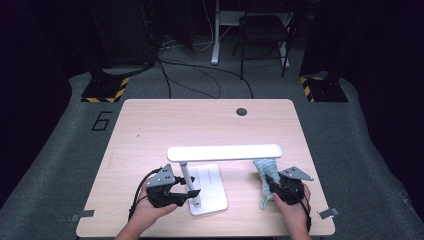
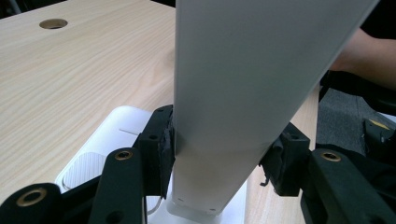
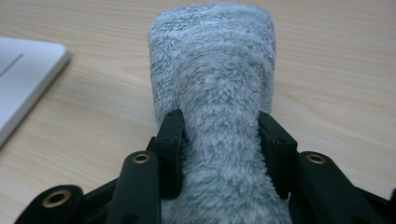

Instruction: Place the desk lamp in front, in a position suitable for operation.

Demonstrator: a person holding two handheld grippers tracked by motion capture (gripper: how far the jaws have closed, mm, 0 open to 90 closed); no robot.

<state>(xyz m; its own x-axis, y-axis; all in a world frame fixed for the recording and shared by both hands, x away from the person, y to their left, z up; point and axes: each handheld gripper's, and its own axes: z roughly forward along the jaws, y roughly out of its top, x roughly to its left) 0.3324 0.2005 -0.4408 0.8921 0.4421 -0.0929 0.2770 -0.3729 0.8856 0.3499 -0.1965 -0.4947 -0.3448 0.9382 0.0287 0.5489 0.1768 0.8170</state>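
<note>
1. Two tongs engaged, one object each. Left tongs (image 1: pixel 186 192) closed around the white post of the desk lamp (image 1: pixel 224 152); in the left gripper view both pads pressed against the post's flanks (image 2: pixel 219 154), just above the base.
2. Right tongs (image 1: pixel 271 184) pinching a pale blue-grey fluffy cloth (image 1: pixel 265 170); in the right gripper view the pile bunched between both jaws (image 3: pixel 219 140), free end standing up beyond them.
3. Lamp location: near front edge of the wooden table (image 1: pixel 150 125), flat white base (image 1: pixel 212 190) resting on it, long light bar horizontal and running rightward from the post. Cloth location: right of the base, its upper end close under the bar's right tip; contact with the bar not resolvable from the high view.
4. Step judged in hand: lamp steadied by left, cloth brought up for wiping the light bar. Wiping apparently at its start, at the bar's right end.
5. Next move, as judged: cloth raised onto the bar's surface, then drawn leftward along it with light pressure; left grip kept firm on the post to prevent tipping or base sliding.
6. Caution: bar is a long lever; excess downward force at its tip likely to tilt the lamp.
</note>
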